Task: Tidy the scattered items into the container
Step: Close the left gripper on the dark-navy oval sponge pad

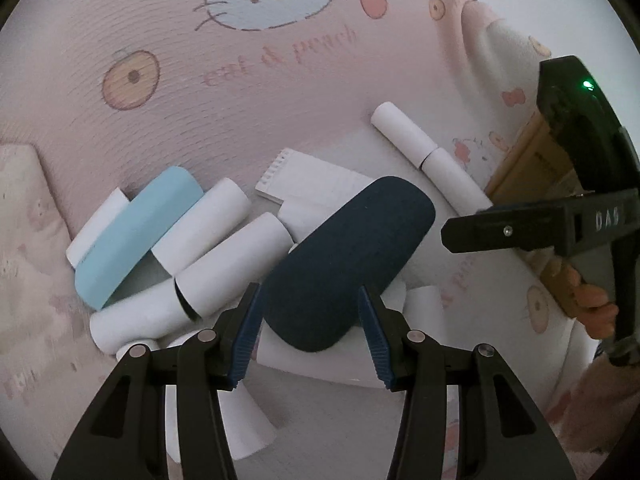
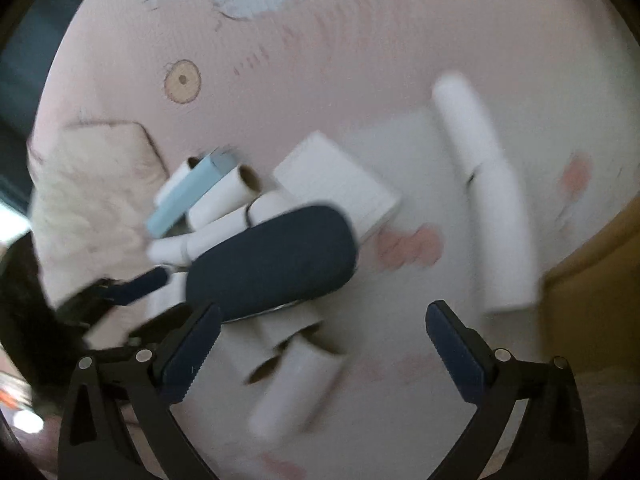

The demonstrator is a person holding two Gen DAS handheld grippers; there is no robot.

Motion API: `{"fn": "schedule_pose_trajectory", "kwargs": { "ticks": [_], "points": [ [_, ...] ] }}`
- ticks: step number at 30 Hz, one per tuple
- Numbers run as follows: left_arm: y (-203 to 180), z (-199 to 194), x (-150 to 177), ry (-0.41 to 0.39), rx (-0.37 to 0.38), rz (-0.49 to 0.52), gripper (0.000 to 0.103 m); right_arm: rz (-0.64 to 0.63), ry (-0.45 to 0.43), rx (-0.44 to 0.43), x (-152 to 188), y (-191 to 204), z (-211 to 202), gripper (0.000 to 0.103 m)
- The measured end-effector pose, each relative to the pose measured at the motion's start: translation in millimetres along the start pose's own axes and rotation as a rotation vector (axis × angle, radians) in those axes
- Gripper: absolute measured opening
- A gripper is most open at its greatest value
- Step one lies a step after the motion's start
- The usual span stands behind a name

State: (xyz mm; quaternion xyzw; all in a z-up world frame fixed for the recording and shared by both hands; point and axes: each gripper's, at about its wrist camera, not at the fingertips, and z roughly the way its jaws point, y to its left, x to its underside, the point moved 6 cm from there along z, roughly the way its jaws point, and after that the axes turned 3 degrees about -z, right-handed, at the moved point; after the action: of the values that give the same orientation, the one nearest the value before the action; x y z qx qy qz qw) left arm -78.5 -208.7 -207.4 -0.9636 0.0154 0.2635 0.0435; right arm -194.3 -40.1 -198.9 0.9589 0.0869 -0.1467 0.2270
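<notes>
A dark navy glasses case lies on a pile of white cardboard tubes on the pink cat-print bedspread. My left gripper is open, its blue fingers either side of the case's near end, touching or nearly so. A light blue case, a white notepad and a long white tube lie behind. My right gripper is open and empty above the case and loose tubes; it also shows in the left wrist view. The right wrist view is blurred.
A brown cardboard box stands at the right, behind the right gripper; its edge shows in the right wrist view. A pink pillow lies at the left.
</notes>
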Motion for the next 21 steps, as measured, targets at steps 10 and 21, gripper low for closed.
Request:
{"fn": "schedule_pose_trajectory", "kwargs": {
  "ticks": [10, 21],
  "points": [
    [11, 11, -28, 0.127, 0.039, 0.082, 0.053, 0.203, 0.127, -0.057, 1, -4, 32, 0.092],
    [35, 51, -35, 0.263, 0.310, -0.176, 0.053, 0.363, 0.104, -0.177, 7, 2, 49, 0.064]
  ]
}}
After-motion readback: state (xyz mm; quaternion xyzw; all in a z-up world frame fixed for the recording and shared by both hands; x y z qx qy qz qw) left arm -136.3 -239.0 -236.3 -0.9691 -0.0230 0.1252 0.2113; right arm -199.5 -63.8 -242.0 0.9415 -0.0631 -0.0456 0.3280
